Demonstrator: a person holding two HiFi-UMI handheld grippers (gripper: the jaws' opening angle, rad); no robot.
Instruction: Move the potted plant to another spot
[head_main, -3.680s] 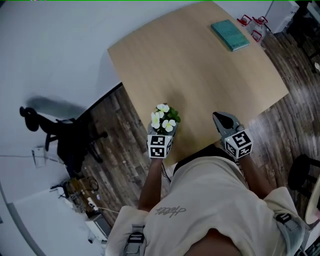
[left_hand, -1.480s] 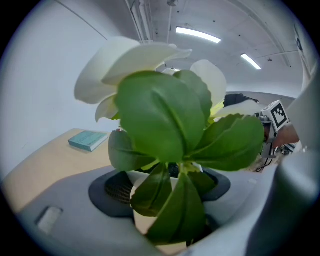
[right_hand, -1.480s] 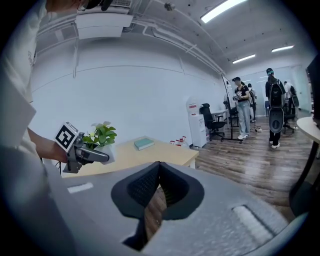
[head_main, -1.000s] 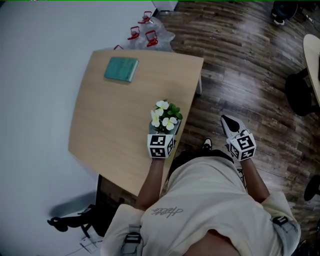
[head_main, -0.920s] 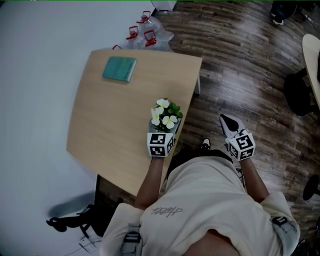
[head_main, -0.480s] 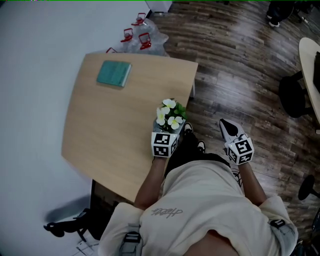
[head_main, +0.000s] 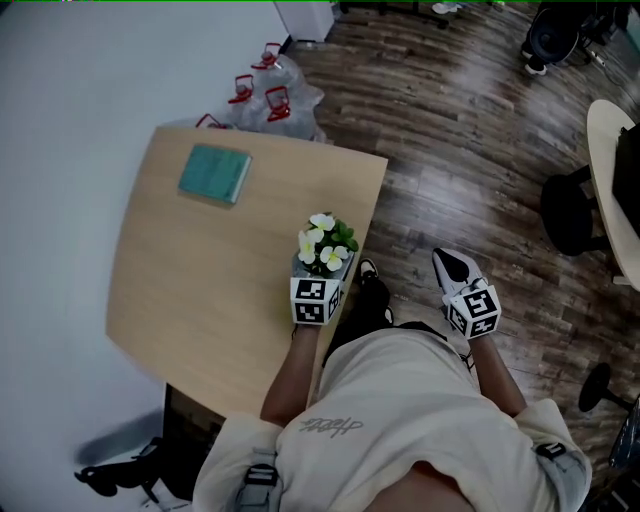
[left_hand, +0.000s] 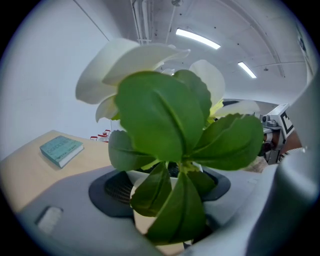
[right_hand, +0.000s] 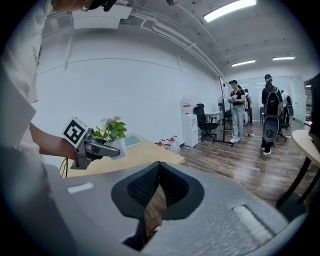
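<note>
A small potted plant (head_main: 323, 245) with white flowers and green leaves in a white pot is held in the air over the right edge of the wooden table (head_main: 200, 270). My left gripper (head_main: 324, 268) is shut on the pot. In the left gripper view the plant (left_hand: 175, 150) fills the frame and the pot sits between the jaws. My right gripper (head_main: 452, 268) hangs over the wood floor to the right, shut, with nothing in it. The right gripper view shows the left gripper (right_hand: 95, 147) holding the plant (right_hand: 111, 131) beside the table.
A teal book (head_main: 214, 174) lies at the table's far end. Water bottles with red handles (head_main: 262, 96) stand on the floor beyond the table. An office chair (head_main: 568, 205) and a second table's edge (head_main: 608, 190) are at the right. People (right_hand: 235, 110) stand far off in the room.
The person has turned and stepped around the table since the earliest frame. The plant stays gripped in the left gripper and has drifted slightly left; the right gripper stays shut over the floor.
</note>
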